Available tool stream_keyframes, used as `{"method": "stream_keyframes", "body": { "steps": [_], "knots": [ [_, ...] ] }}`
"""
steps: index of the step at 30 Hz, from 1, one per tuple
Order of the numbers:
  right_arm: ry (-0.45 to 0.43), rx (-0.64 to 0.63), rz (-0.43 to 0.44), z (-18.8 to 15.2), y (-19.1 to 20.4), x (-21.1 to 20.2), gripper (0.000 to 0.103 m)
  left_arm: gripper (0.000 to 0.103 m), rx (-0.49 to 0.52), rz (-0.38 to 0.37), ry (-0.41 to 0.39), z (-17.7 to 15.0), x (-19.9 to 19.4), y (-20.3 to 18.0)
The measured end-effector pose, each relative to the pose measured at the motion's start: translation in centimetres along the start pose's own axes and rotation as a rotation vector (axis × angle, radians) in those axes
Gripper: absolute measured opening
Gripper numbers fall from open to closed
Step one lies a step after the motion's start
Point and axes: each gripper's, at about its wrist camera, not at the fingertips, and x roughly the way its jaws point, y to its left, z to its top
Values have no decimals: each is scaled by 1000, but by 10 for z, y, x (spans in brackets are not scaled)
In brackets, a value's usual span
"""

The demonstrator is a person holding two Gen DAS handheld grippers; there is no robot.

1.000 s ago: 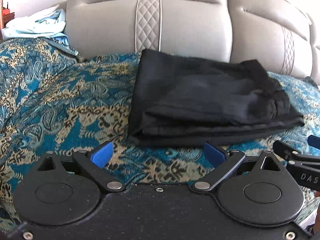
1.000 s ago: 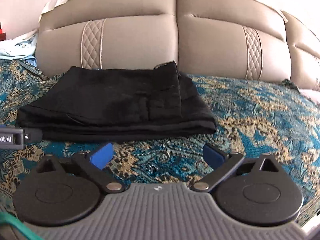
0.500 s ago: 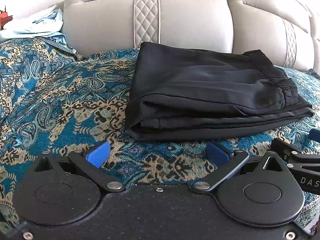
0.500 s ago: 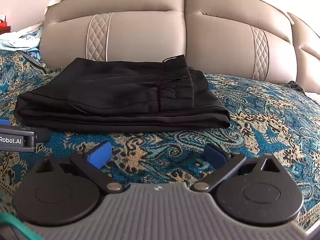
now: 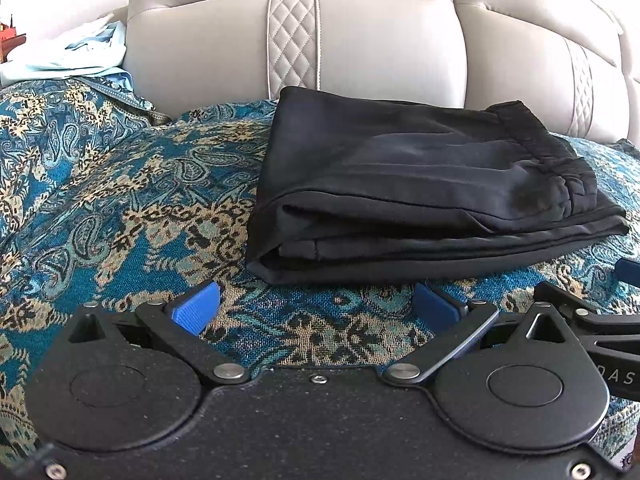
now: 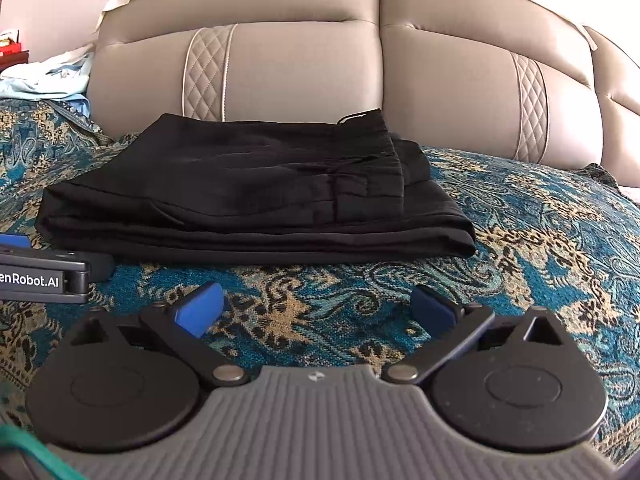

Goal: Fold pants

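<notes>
Black pants [image 5: 420, 188] lie folded in a flat rectangular stack on the patterned blue bedspread [image 5: 120, 208], waistband to the right. They also show in the right wrist view [image 6: 248, 196]. My left gripper [image 5: 316, 306] is open and empty, just in front of the stack's near left edge. My right gripper [image 6: 318, 306] is open and empty, in front of the stack's near right part. The right gripper's body [image 5: 592, 320] shows at the right edge of the left view; the left gripper's body [image 6: 44, 272] shows at the left edge of the right view.
A beige padded headboard [image 5: 360, 40] rises right behind the pants. Light blue and white clothes [image 5: 68, 56] are piled at the far left by the headboard. The bedspread [image 6: 540, 248] stretches to the right of the pants.
Both grippers have drawn back slightly and tilted, so the pants sit a little higher and farther in the views. The pants have not moved. Both jaws stay open.
</notes>
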Motion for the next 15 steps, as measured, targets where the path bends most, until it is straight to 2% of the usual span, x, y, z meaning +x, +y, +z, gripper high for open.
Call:
{"method": "stream_keyframes", "body": {
  "steps": [15],
  "knots": [
    [1, -2, 1, 1, 1, 1, 103, 103, -7, 2, 4, 0, 1, 1]
  ]
}}
